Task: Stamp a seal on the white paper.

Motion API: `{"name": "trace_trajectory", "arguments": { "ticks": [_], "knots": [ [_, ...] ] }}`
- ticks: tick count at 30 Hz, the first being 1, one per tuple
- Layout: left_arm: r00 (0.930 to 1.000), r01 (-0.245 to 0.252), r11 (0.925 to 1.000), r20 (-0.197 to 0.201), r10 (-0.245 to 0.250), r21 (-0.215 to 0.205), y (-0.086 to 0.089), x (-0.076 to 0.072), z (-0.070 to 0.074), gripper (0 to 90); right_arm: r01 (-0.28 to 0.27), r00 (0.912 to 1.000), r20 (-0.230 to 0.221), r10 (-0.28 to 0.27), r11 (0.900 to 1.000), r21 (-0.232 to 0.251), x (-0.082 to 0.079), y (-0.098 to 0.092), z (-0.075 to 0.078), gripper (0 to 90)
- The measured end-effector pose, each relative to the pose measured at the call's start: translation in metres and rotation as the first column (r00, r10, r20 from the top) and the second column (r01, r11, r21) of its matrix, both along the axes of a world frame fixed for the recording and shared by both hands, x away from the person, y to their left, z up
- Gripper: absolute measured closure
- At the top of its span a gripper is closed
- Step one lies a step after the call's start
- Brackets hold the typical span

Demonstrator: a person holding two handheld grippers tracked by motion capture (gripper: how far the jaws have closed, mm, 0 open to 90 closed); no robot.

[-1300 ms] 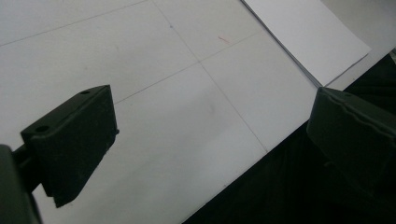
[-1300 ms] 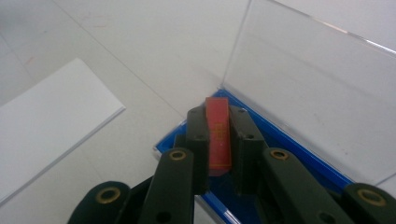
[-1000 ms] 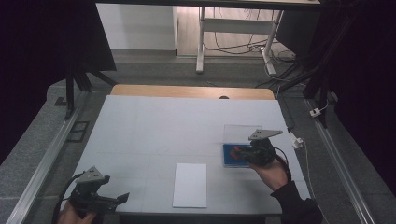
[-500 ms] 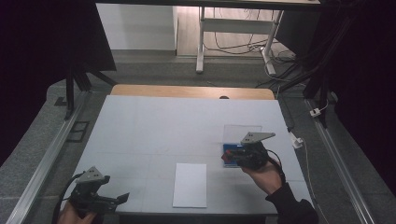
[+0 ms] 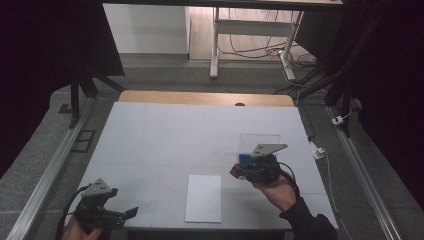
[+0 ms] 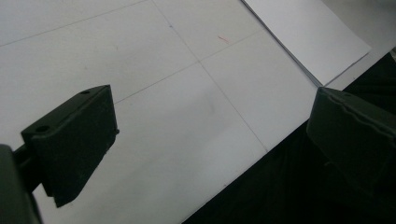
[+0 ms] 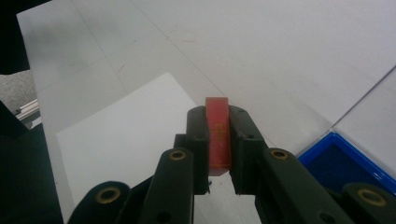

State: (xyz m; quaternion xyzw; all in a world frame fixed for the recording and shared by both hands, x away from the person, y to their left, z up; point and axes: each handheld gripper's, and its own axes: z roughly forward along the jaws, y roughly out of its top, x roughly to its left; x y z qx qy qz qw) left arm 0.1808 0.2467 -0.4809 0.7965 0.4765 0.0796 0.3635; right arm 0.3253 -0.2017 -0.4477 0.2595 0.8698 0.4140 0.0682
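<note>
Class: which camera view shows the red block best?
The right gripper view: the red block sits close up, clamped upright in the right claw. The high view shows a small red patch at that claw. The left gripper view looks elsewhere.

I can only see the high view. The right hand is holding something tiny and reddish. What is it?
Observer: In the right gripper view, the right gripper is shut on a flat red block, standing on edge between the jaws.
Operator: What is that blue thing beside it?
Observer: A blue tray with a raised rim; its inside looks dark blue.
Operator: Is the red block over the paper?
Observer: The right gripper view looks past the block at the white sheet of paper, which lies just ahead of it on the table.
Operator: And the left one?
Observer: The left gripper is open, with nothing between its jaws, near the table's edge.
</note>
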Motion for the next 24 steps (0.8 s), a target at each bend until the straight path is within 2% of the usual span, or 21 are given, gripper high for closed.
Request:
{"name": "trace_trajectory", "arguments": {
  "ticks": [24],
  "knots": [
    [1.0,0.001,1.0,-0.001,-0.001,-0.001,0.0,0.0,0.0,2.1,-0.092,0.9957,0.002,0.092,0.996,-0.013,-0.011,0.033,-0.007,79.2]
  ]
}}
